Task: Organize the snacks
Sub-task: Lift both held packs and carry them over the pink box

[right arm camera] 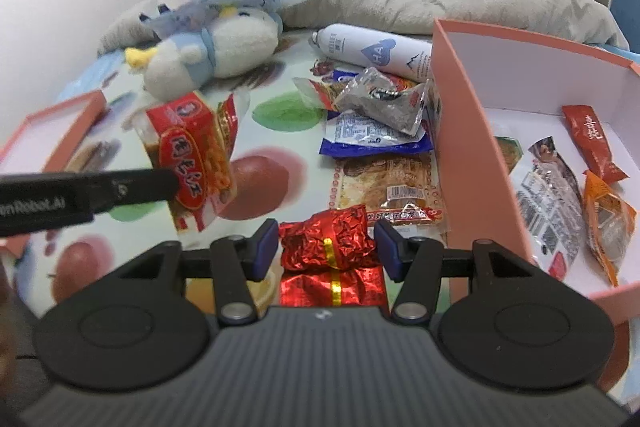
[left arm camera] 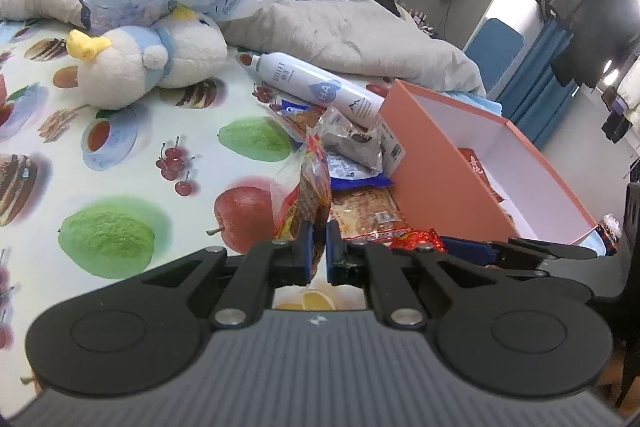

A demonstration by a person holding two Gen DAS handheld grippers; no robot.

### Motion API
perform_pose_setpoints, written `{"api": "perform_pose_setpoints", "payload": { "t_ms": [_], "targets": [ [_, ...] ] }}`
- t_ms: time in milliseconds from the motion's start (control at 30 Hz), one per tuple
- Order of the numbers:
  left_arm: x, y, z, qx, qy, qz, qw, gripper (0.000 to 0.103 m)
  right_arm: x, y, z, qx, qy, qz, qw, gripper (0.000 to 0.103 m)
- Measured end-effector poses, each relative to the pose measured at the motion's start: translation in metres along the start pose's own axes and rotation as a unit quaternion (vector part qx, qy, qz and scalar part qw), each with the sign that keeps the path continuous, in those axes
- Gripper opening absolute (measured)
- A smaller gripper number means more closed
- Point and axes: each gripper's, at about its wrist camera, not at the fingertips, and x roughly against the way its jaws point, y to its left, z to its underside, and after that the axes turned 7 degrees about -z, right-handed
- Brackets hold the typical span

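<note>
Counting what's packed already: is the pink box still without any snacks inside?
No, the pink box already holds several packets, among them a red sachet and an orange packet.

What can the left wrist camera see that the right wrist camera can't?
Only the left wrist view shows clothes hanging on a rack and blue curtains across the room.

Only the right wrist view shows the snacks lying inside the pink box, such as an orange packet, plus a second pink box piece at far left.

Both show the pink box, the white spray bottle, the plush duck, the left hand-held gripper shut on a red snack bag, and the red foil packet.
</note>
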Motion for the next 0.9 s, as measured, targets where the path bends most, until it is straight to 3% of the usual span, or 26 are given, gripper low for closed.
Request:
{"api": "perform_pose_setpoints", "payload": {
  "t_ms": [433,900],
  "targets": [
    [0.049,-0.031,-0.021,0.008,-0.034,-0.025,0.9991,0.007,0.058,-0.004,-0.022,-0.016,-0.034,-0.004,0.999,0.056],
    [0.086,-0.072,-0.072,-0.008,-0.071,-0.010,0.9974,0.008,0.113,-0.008,-0.064,-0.009,-0.108,0.018,0.994,0.056]
  ]
}}
